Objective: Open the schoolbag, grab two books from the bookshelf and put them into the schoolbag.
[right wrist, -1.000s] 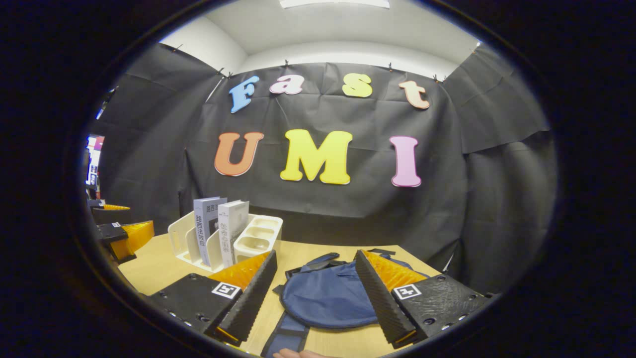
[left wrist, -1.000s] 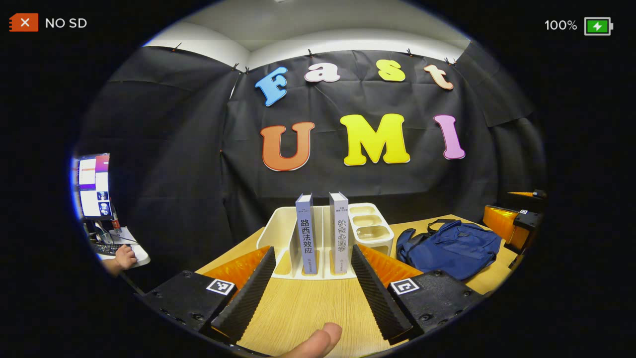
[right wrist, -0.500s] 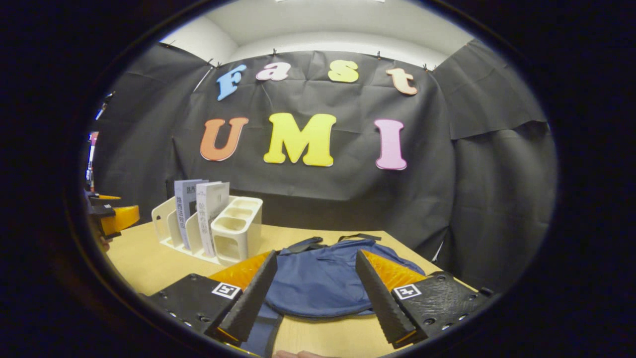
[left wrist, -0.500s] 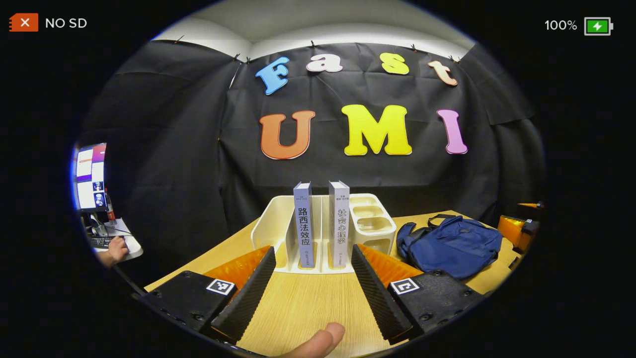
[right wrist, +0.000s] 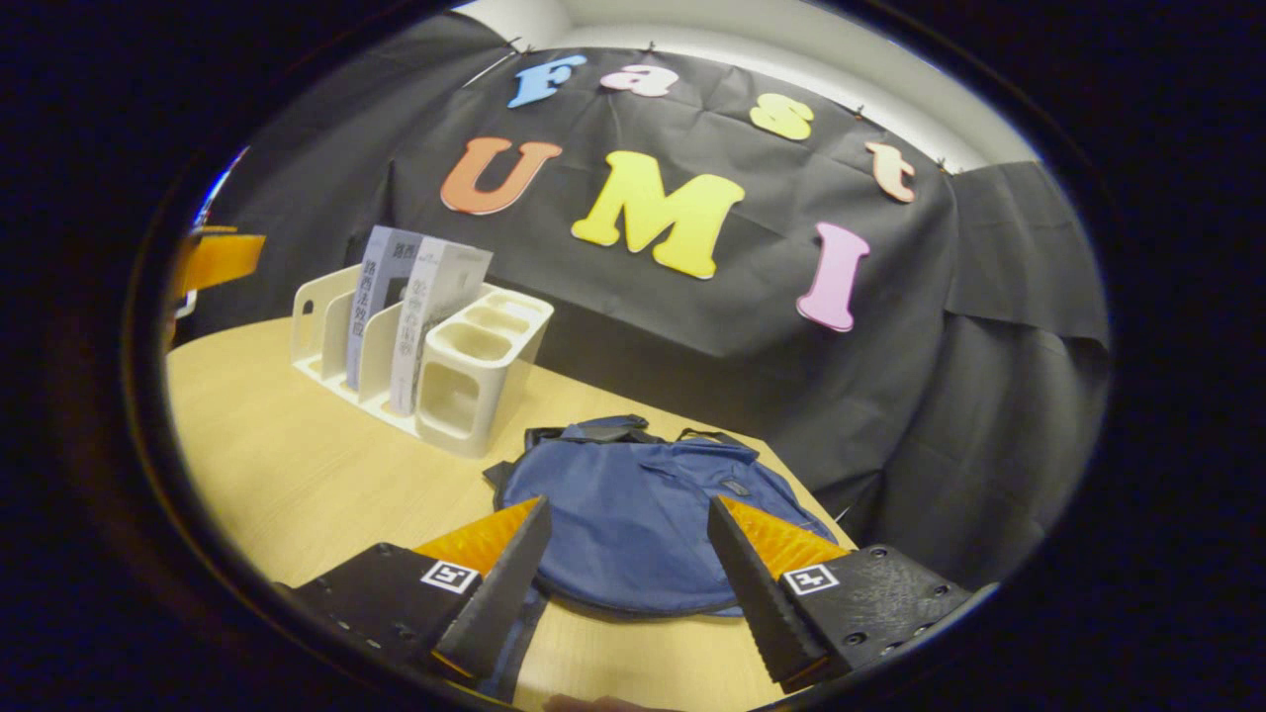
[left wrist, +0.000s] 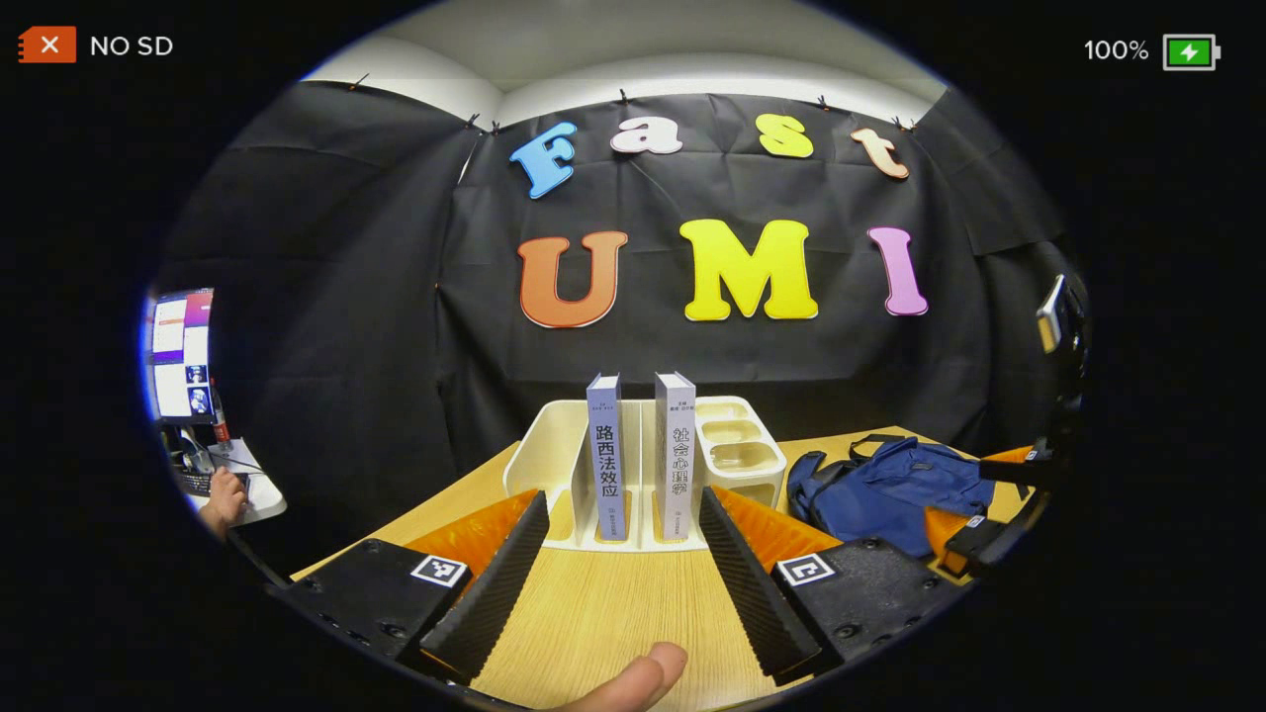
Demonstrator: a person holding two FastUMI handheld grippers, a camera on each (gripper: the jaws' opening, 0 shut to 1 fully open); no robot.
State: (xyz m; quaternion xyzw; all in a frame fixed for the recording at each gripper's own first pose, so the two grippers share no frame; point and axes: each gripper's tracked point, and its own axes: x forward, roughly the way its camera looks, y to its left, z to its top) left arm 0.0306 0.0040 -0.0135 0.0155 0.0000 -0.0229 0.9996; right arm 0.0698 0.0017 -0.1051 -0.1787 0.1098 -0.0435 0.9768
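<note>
A blue schoolbag point(right wrist: 633, 519) lies flat and closed on the wooden table point(right wrist: 297, 465); in the left gripper view the schoolbag point(left wrist: 890, 489) is at the right. My right gripper point(right wrist: 625, 578) hangs open just above its near edge, tilted down. Two upright books, a lavender one point(left wrist: 605, 457) and a grey-white one point(left wrist: 676, 455), stand in a white bookshelf point(left wrist: 549, 465). My left gripper point(left wrist: 623, 569) is open, a short way in front of the books. The right gripper point(left wrist: 974, 534) shows beside the bag in the left gripper view. The books point(right wrist: 406, 297) stand at the left in the right gripper view.
The white bookshelf point(right wrist: 465, 376) has small open cups on its end nearest the bag. A monitor point(left wrist: 183, 356) and a person's hand point(left wrist: 223, 494) at a keyboard sit far left beyond the table. A fingertip point(left wrist: 633, 682) shows at the bottom of the left gripper view.
My right gripper has risen and tipped down over the schoolbag, moving closer to it. The left gripper has stayed nearly still in front of the books.
</note>
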